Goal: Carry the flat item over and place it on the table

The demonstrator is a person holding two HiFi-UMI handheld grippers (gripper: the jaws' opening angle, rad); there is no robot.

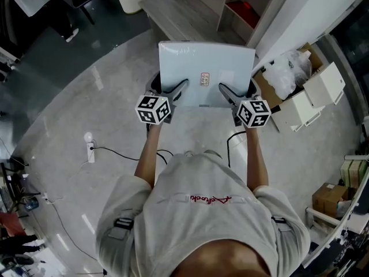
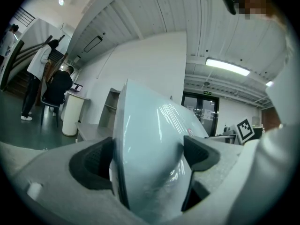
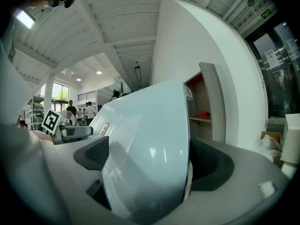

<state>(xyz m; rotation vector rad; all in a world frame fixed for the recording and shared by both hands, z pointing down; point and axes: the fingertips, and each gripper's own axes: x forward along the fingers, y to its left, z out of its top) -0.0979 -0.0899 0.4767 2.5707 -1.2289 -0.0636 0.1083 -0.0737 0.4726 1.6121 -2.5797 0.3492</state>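
Observation:
A flat pale-blue panel [image 1: 206,71] wrapped in clear film is held level in front of me, with a small label near its middle. My left gripper [image 1: 167,91] is shut on its near left edge and my right gripper [image 1: 237,92] is shut on its near right edge. In the left gripper view the panel [image 2: 150,149] fills the gap between the dark pads [image 2: 93,161]. The right gripper view shows the same panel [image 3: 150,158] clamped between its pads [image 3: 208,165]. A grey wooden table [image 1: 179,13] lies just beyond the panel's far edge.
A wooden shelf unit [image 1: 251,7] with a red inside stands at the back right. Open cardboard boxes and white boxes [image 1: 302,88] sit on the floor to the right. A power strip with cable [image 1: 90,150] lies on the floor at left. People [image 2: 49,86] stand far off.

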